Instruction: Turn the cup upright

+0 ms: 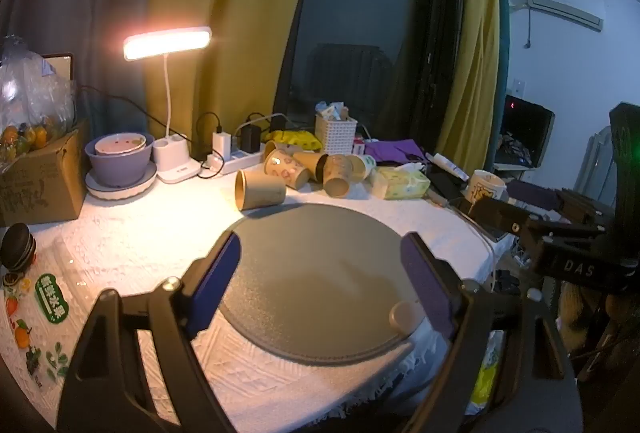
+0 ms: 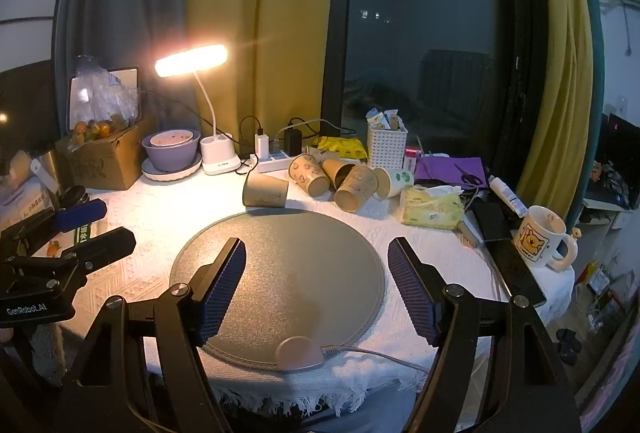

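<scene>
Behind the mat (image 2: 280, 257) on the tabletop (image 2: 160, 217) the cup (image 2: 265, 190) lies on its side, so I hold both hand-held grippers, left (image 1: 320, 281) and right (image 2: 316, 277), spread and empty above the mat, probably ready to reach it.

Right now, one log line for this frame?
phase: pre-grasp | left gripper: open, empty | right gripper: open, empty | paper cups: lying on sides behind round mat | none upright
</scene>
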Motion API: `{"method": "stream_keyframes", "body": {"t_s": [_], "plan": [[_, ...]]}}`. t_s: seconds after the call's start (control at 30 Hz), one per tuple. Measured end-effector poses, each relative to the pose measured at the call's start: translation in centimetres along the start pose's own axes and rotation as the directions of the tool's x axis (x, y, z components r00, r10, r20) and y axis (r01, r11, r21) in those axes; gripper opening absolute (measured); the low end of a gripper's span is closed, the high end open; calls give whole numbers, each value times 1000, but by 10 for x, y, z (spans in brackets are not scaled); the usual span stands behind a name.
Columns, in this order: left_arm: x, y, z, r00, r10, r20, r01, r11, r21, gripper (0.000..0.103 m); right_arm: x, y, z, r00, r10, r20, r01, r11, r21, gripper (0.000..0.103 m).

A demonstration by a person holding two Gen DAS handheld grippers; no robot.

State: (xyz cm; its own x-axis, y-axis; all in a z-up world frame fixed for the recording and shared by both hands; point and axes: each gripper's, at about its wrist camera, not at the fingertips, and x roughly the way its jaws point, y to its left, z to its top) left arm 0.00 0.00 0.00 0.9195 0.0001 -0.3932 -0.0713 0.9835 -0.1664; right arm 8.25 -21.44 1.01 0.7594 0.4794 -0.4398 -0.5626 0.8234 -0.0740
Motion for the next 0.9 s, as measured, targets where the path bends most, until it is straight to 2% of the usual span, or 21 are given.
{"method": "stream_keyframes", "body": {"t_s": [0.9], "plan": [[0,0,0,1000,-3,4,3,1000,-1,83,0,1,0,1000,0,1,0,1000,1,77]]}}
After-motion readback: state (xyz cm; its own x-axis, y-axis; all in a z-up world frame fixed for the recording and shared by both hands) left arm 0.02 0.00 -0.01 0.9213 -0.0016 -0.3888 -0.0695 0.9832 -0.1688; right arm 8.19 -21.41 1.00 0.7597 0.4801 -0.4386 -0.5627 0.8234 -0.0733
